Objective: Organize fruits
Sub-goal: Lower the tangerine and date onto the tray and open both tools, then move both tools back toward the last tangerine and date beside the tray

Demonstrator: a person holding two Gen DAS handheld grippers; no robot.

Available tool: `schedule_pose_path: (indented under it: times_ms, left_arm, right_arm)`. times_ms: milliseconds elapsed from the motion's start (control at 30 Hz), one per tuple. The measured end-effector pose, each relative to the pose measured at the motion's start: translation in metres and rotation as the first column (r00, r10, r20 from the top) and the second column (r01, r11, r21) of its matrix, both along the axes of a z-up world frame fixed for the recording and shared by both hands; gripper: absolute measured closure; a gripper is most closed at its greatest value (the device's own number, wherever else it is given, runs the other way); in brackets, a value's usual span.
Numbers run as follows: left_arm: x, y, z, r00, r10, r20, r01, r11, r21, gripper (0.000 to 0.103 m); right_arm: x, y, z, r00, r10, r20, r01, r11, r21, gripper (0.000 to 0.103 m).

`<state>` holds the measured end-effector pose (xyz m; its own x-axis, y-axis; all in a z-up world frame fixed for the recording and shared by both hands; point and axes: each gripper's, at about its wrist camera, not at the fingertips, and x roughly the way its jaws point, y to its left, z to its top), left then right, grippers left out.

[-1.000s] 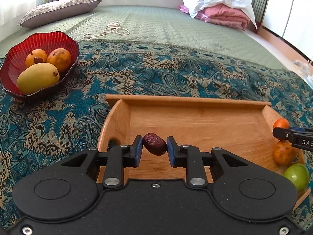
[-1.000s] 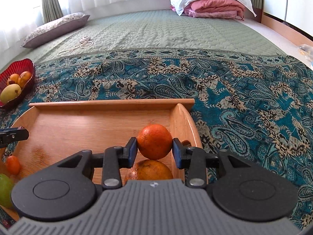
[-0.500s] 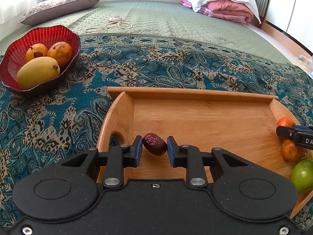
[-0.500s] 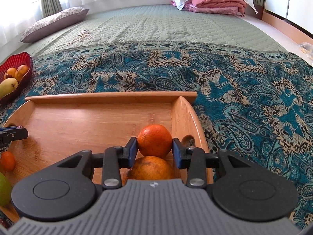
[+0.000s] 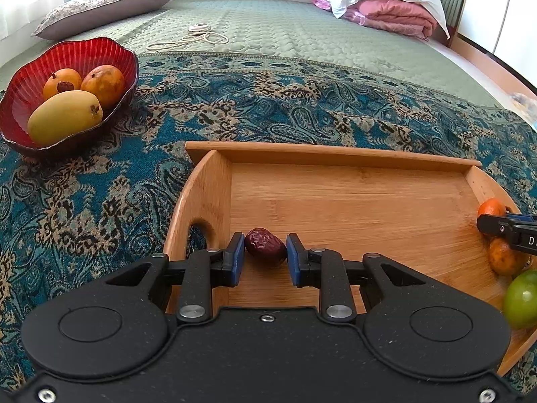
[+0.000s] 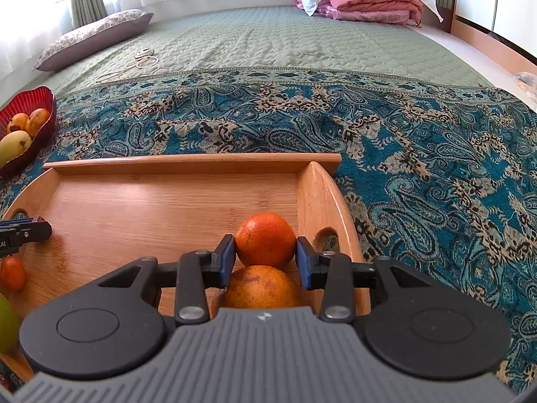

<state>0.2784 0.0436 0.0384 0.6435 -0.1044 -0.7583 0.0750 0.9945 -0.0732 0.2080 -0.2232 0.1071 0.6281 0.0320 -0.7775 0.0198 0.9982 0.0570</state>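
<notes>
Wrinkled dark-red date (image 5: 265,246) and an orange (image 6: 265,240) sit over the wooden tray (image 5: 352,158).

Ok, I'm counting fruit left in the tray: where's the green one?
The green fruit sits at the wooden tray's near right corner in the left wrist view, beside a dull orange and past the right tongs.

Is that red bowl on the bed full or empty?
Partly full. The red bowl holds three fruits: a yellow mango in front and two orange fruits behind it, with bare red wall showing above them.
</notes>
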Motion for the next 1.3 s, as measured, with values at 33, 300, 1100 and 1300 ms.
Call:
schedule_pose_path:
  times_ms: [33,300,1100,1300]
  left_arm:
    - [0.0,0.0,0.0,1.0,0.0,0.0,0.0,1.0,0.0,0.078]
    - [-0.002,0.003,0.001,1.0,0.007,0.0,-0.007,1.0,-0.018,0.074]
    - [-0.097,0.003,0.046,0.979,-0.062,0.194,0.068,0.998,-0.02,0.043]
    - [-0.14,-0.003,0.05,0.957,-0.09,0.275,0.09,0.996,0.014,0.025]
  right_arm:
    - [0.0,0.0,0.0,1.0,0.0,0.0,0.0,1.0,0.0,0.06]
    - [-0.003,0.0,0.002,1.0,0.005,0.005,-0.005,1.0,0.009,0.046]
    - [-0.09,0.034,0.045,0.958,0.105,0.268,-0.1,0.994,-0.033,0.017]
    - [-0.124,0.047,0.045,0.933,0.149,0.327,-0.124,0.988,-0.097,0.015]
